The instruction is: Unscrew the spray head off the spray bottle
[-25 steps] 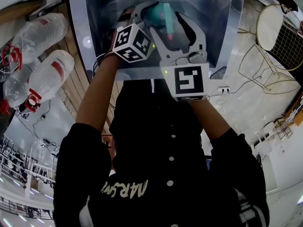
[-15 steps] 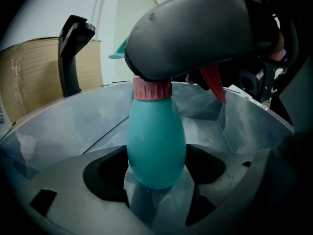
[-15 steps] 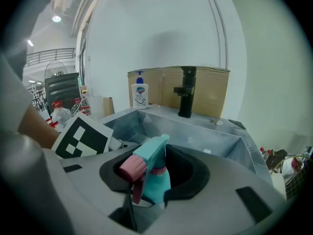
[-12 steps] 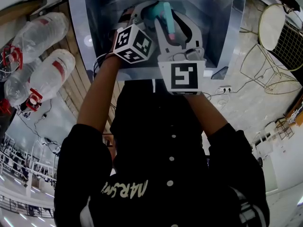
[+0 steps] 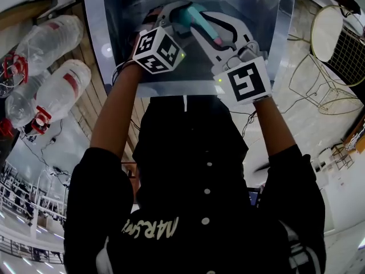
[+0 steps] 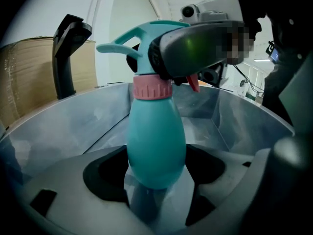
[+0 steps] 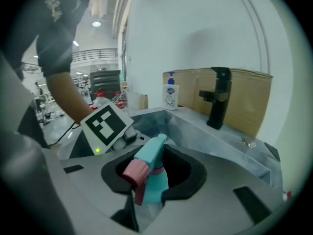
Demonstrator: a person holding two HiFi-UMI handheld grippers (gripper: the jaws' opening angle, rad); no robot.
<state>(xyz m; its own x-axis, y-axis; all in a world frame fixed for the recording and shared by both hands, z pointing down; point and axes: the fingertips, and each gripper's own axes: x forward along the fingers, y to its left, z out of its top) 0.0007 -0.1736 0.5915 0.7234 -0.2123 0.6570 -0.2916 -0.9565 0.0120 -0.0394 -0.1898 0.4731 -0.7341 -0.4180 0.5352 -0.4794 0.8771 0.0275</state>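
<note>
Spray head (image 7: 150,153) — squeezed between jaws of right gripper (image 7: 154,182), just closing in on it. Spray bottle (image 6: 156,141) squeezed in left gripper (image 6: 156,177). Keep bottle still — twist head slowly.

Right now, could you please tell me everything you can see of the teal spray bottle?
The spray bottle looks like smooth teal plastic: an egg-shaped body, a ribbed pink collar, and a teal spray head with a pink nozzle and a reddish trigger; the head is not yet off. It stands about upright inside the steel sink. The left gripper clamps its body; the right gripper, whose jaws have just been closing, grips the spray head.
</note>
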